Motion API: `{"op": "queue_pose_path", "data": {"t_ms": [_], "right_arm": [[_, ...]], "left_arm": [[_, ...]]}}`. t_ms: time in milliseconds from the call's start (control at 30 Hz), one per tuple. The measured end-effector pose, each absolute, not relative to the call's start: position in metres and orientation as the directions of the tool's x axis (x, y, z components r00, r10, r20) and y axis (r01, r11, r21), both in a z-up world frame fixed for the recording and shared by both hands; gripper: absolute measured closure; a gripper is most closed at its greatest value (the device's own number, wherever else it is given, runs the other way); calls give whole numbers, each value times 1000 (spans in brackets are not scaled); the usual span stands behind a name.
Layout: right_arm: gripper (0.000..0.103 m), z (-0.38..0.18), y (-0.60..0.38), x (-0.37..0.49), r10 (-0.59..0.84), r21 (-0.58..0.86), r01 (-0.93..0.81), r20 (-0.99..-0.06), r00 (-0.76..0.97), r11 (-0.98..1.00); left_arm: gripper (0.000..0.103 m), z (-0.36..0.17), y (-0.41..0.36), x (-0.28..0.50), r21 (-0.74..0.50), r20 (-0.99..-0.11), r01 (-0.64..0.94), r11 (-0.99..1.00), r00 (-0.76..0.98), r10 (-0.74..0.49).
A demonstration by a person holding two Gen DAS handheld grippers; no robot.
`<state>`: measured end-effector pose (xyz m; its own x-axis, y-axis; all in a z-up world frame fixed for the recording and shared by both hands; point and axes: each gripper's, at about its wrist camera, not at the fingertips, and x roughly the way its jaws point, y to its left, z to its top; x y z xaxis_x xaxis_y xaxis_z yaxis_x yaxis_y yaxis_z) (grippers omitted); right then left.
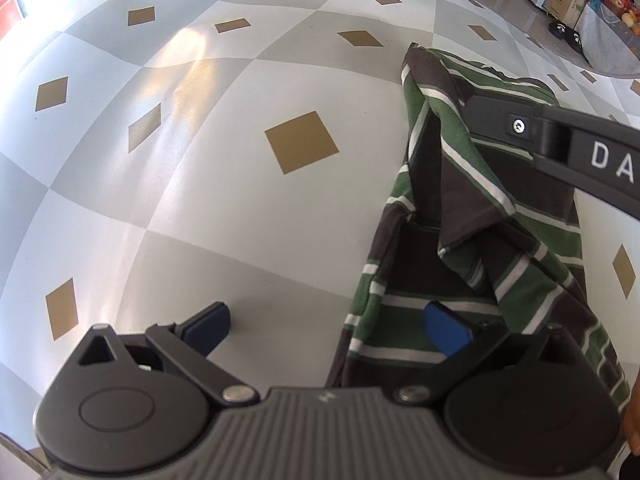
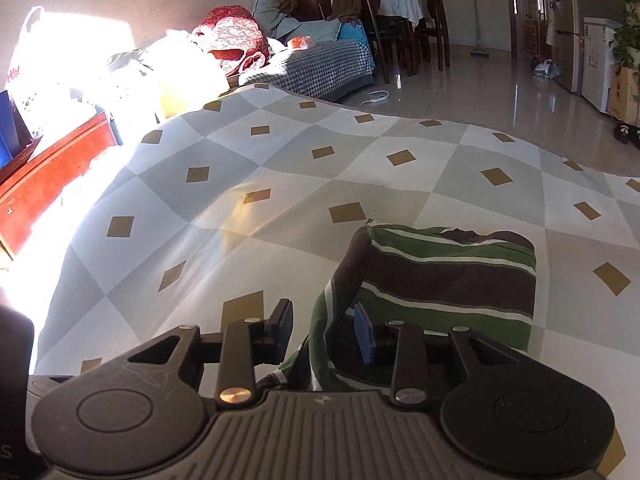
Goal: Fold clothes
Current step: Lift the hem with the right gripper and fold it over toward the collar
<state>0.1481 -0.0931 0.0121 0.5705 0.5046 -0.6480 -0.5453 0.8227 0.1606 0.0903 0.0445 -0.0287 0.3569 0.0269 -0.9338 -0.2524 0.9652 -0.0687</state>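
Left wrist view: left hand-held gripper (image 1: 326, 330) has its jaws spread wide, nothing between them; its right blue pad (image 1: 446, 330) sits over the near edge of the striped shirt (image 1: 460, 216), the left pad over bare checkered cloth (image 1: 240, 80). The shirt lies on the bench as a narrow, bunched bundle with a loose flap standing up mid-way. The right hand-held gripper (image 1: 468, 114) reaches in over the far half; cannot tell from here whether it grips. Risk: closing from this offset catches one layer at the edge, so the bundle peels apart instead of folding. Right wrist view: right hand-held gripper (image 2: 322, 334) is parted, with a ridge of shirt (image 2: 440, 280) rising between the pads but not pinched. The shirt here reads as a compact folded block, which fits either a fold nearly finished or a bundle about to be reworked. Risk: a shallow bite drops the ridge on lifting; dragging could also ruck the slick checkered cloth (image 2: 320, 184) and skew the edges.
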Motion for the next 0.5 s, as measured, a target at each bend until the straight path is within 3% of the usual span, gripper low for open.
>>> {"op": "queue_pose_path", "data": {"t_ms": [367,500], "right_arm": [[67,7,-93,152,496,165,-538,-665,558,827],[80,-1,-88,156,487,175,-529,-690,536,830]], "left_arm": [[0,-30,47,93,-69,-932,-284,956,359,39],[0,-31,49,93,-68,-932,-290,955,359,43]]}}
